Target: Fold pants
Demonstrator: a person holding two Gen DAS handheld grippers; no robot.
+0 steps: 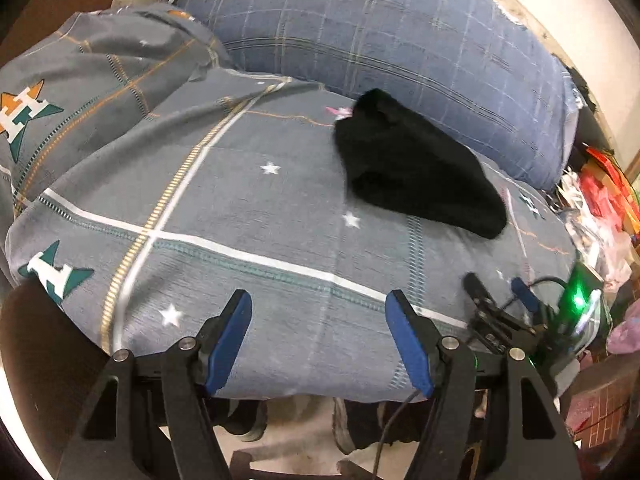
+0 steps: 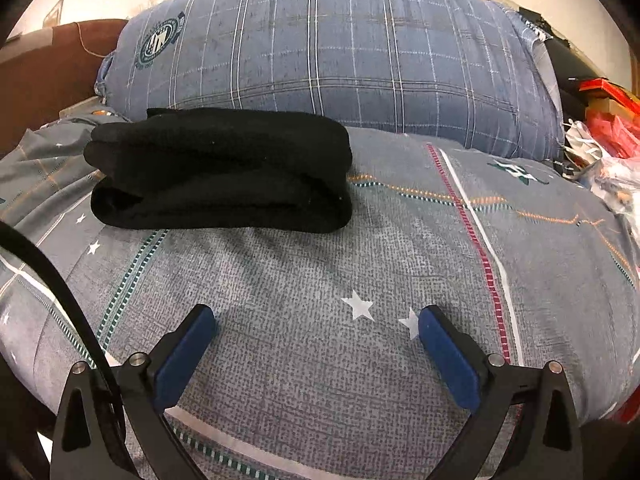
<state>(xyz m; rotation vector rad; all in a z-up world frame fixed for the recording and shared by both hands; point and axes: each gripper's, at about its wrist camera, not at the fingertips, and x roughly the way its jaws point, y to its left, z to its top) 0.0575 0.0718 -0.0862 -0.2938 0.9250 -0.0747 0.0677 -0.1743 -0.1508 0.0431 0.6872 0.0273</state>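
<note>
A bed covered by a grey sheet [image 2: 320, 264] printed with stars and stripes fills both views. A large blue checked pillow [image 2: 340, 56] lies along its far side, with a pale wall behind and a heap of red and white clutter [image 2: 604, 128] to the right. The black pants [image 2: 220, 172], folded into a thick bundle, rest on the sheet just in front of the pillow. The left claw [image 1: 320, 340] and right claw [image 2: 316, 352] both stand wide apart, empty, above the sheet.
</note>
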